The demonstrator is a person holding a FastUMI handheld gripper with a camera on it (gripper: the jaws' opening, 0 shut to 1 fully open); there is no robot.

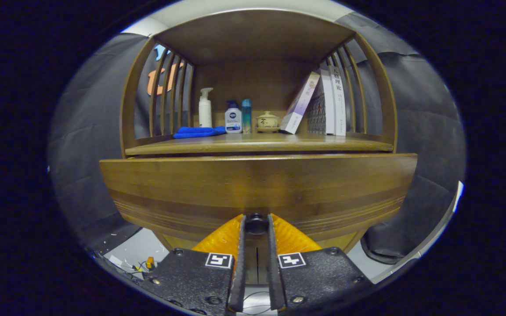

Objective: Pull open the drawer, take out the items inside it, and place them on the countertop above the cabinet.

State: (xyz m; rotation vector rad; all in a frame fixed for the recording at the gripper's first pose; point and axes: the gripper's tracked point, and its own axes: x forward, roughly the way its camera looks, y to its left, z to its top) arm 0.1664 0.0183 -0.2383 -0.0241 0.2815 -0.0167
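Wooden drawer (257,184) directly ahead of the fingers, below the countertop (257,144) of the cabinet (125,109). Broad front panel in warm brown wood with darker horizontal banding, plus a set of fine grooved lines along its lower part. Small dark round knob (256,223) low on the panel's centre line, lodged right between the fingertips. Gripper (256,224) narrowed onto that knob, both fingers seeming to press its sides, jaws nearly parallel with only the knob's width between them. Cannot tell how far the drawer stands out; inside hidden.

Above, on the countertop, inside an open niche with slatted wooden sides and a wooden roof: folded blue cloth (199,131) lying flat toward the left front. Behind it a white pump bottle (205,109), upright, writing too small to read. Just beside, a shorter white bottle (233,117) with a dark blue cap and a dark blue brand patch, lettering too small to make out surely. Touching or nearly touching it, a slim teal bottle (246,115). Next along, a small cream lidded cup (267,121) on a saucer, bearing a dark brush-style character. Further right, one book (299,104) leaning against upright books (330,103); pale spine with Chinese characters, not clearly legible.

Black cloth wall (86,131) behind and on either side of the cabinet.
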